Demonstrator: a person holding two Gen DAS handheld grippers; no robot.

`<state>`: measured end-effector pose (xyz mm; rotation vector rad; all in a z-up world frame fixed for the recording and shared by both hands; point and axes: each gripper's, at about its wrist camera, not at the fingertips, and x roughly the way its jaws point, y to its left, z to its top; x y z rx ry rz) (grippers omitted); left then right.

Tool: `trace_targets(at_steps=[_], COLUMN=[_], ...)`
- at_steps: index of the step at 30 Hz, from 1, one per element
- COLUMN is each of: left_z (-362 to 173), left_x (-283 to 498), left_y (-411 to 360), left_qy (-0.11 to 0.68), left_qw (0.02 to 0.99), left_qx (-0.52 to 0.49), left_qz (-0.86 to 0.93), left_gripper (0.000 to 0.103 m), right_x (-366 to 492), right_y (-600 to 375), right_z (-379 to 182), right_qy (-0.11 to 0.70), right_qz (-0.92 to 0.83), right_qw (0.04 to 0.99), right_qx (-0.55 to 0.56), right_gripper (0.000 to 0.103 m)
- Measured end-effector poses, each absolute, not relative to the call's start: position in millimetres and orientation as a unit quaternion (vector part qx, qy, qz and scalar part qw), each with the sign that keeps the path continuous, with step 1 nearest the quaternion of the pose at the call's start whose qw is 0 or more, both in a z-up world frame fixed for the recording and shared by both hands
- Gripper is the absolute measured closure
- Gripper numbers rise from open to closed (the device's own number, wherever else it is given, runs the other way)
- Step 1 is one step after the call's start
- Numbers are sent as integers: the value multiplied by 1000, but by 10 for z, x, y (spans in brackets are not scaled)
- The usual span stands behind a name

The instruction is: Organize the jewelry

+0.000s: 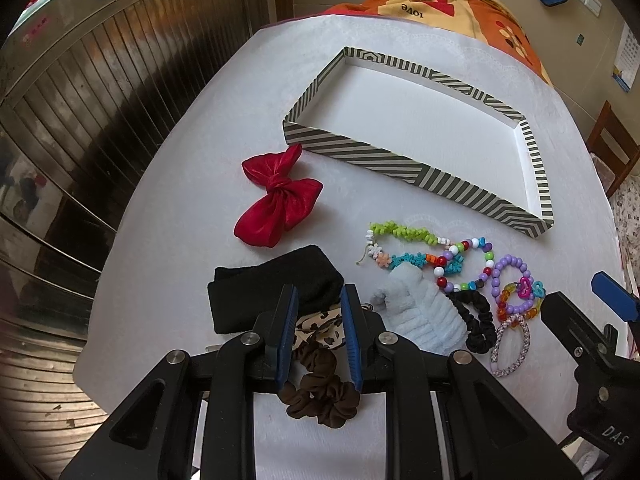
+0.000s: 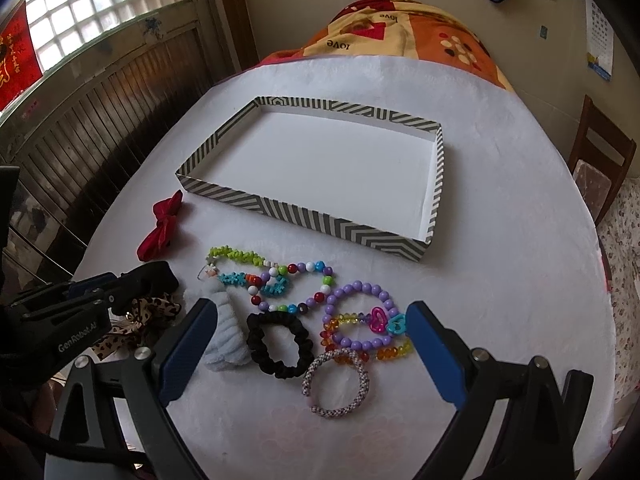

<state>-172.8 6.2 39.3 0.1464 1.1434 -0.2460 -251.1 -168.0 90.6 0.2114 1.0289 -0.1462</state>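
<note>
Jewelry and hair accessories, clustered on near part of white-covered table [image 2: 500,280], in front of tray.

- Multicolour bead necklace [image 2: 296,276], with lime and teal sections; looped flat, nearest of the cluster to the tray's front wall but apart from it.
- Purple bead bracelet [image 2: 360,292]; right of necklace, overlapping a bracelet of clear orange and yellow beads [image 2: 394,352] carrying pink and teal heart charms.
- Woven speckled bangle [image 2: 340,384]; nearest item in right wrist view, touching the orange bead bracelet.
- Black scrunchie [image 2: 278,346]; between bangle and pale blue fluffy band [image 2: 228,340], touching both.
- Brown scrunchie [image 1: 320,392]; lying between the left tool's blue pads.
- Leopard-print fabric piece [image 1: 320,330]; partly under left tool, beside black headband [image 1: 264,288].
- Red satin bow [image 1: 280,196]; left of cluster, just off tray's near left corner.

Striped shallow tray [image 2: 304,210]: grey-and-white walls, white floor, nothing inside; mid-table.

Left tool [image 1: 318,300]: jaws narrowly parted, straddling brown scrunchie; whether pads actually pinch it cannot be told.

Right tool [image 2: 310,320]: jaws spread wide, holding nothing, poised over black scrunchie, bangle and bracelets.

Surroundings: orange patterned blanket [image 2: 400,32] beyond far table edge; wooden chair [image 2: 600,160] at right; dark slatted panelling [image 1: 100,100] at left.
</note>
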Motion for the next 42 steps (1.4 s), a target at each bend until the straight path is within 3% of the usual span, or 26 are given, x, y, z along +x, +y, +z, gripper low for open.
trace_targets(at_steps=[21, 35, 38, 42], left_z=[354, 527, 504, 420], left_x=[-1678, -1238, -1116, -969], left_y=[152, 694, 759, 755], left_qy=[551, 555, 560, 575], left_qw=[824, 825, 822, 811], left_qx=[59, 0, -9, -24], left_qz=[-120, -108, -101, -106], left_gripper=[99, 99, 99, 95], right_x=[-2516, -2467, -2413, -2302], right_y=[-1689, -1940, -1941, -1957], right_z=[846, 812, 795, 718], right_qy=[502, 501, 500, 505], right_qz=[-63, -65, -58, -46], right_qw=[857, 856, 857, 856], right_qx=[100, 111, 107, 98], right_gripper=[5, 6, 7, 17])
